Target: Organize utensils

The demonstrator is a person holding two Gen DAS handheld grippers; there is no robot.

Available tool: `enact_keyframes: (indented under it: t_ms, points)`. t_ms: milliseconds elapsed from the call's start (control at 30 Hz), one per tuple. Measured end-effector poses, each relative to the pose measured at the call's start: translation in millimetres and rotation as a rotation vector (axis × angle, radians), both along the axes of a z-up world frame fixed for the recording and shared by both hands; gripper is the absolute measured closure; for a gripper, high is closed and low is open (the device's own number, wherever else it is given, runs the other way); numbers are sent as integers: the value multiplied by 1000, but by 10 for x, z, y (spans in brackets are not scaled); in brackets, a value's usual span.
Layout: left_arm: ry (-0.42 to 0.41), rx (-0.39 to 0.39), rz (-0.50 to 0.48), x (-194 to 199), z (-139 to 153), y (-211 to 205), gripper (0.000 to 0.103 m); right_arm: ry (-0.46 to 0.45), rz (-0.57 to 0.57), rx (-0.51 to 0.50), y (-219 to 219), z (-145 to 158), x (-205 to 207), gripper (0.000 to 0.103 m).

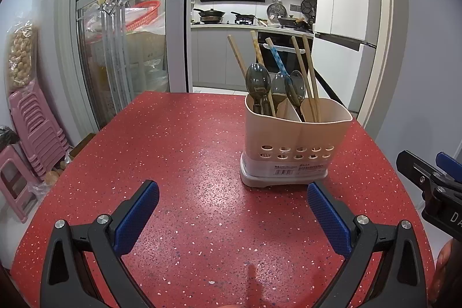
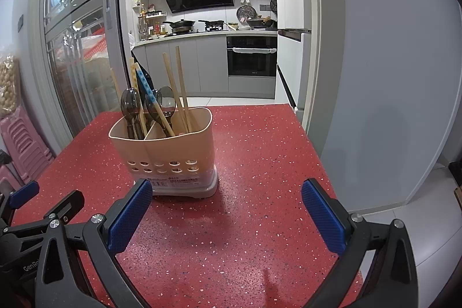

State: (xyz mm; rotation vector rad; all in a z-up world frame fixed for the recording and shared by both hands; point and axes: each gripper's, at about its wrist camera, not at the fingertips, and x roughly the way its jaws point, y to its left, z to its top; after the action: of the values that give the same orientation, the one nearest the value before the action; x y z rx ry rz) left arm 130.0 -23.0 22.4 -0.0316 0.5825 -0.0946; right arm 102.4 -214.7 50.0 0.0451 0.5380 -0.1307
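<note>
A beige utensil holder (image 1: 294,134) (image 2: 167,146) with two compartments stands upright on the red speckled table (image 1: 179,158) (image 2: 260,152). Dark translucent spoons (image 1: 257,82) (image 2: 130,103) and wooden chopsticks (image 1: 309,71) (image 2: 180,82) stick up out of it, with one blue-patterned chopstick (image 1: 278,61) (image 2: 145,85) among them. My left gripper (image 1: 232,217) hovers open over the table, short of the holder and a little left of it. My right gripper (image 2: 226,217) is open too, just right of the holder, its left pad (image 2: 130,218) in front of the holder's base. Neither holds anything.
The right gripper's tip (image 1: 427,178) shows at the left wrist view's right edge; the left gripper's tip (image 2: 23,197) shows at the right wrist view's left edge. Pink stacked stools (image 1: 31,117) stand left of the table. A glass sliding door (image 1: 121,42) and a kitchen lie beyond.
</note>
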Motion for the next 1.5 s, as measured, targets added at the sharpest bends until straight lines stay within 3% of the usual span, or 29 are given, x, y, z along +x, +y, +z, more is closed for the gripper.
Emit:
enact_keyframes:
  t_ms: [1500]
  points:
    - [2, 14, 6, 5, -15, 21, 0, 5, 8, 2, 43, -21, 23, 0]
